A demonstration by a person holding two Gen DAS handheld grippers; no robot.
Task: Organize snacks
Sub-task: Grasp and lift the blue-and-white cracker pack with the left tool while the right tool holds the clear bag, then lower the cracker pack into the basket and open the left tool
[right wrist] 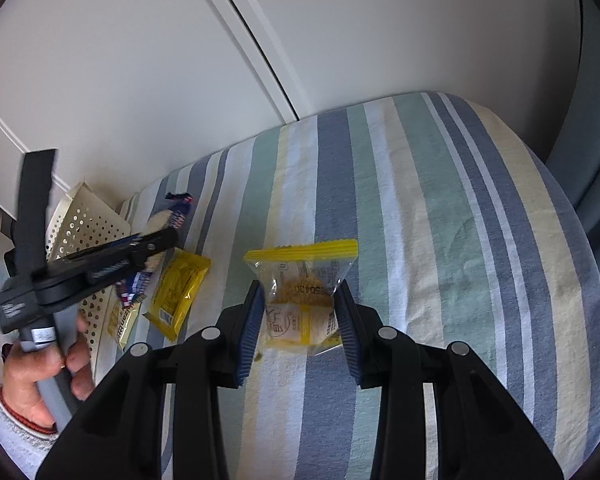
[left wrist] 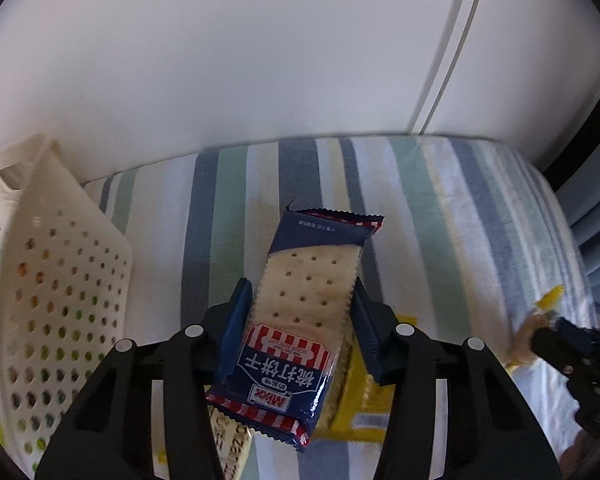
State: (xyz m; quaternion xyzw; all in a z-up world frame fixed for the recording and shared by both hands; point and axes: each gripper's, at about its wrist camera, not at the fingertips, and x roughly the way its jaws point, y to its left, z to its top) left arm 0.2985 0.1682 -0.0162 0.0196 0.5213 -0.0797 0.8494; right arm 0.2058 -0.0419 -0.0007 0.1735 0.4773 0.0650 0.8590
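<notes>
While left gripper (left wrist: 300,312) is clamping navy-and-red soda cracker packet (left wrist: 300,304), long axis running along fingers, perforated cream plastic basket (left wrist: 56,280) sitting just left of it. Right gripper (right wrist: 300,320) squeezing clear yellow-edged pastry pouch (right wrist: 300,292), well right of basket, probably needing longer carry.
</notes>
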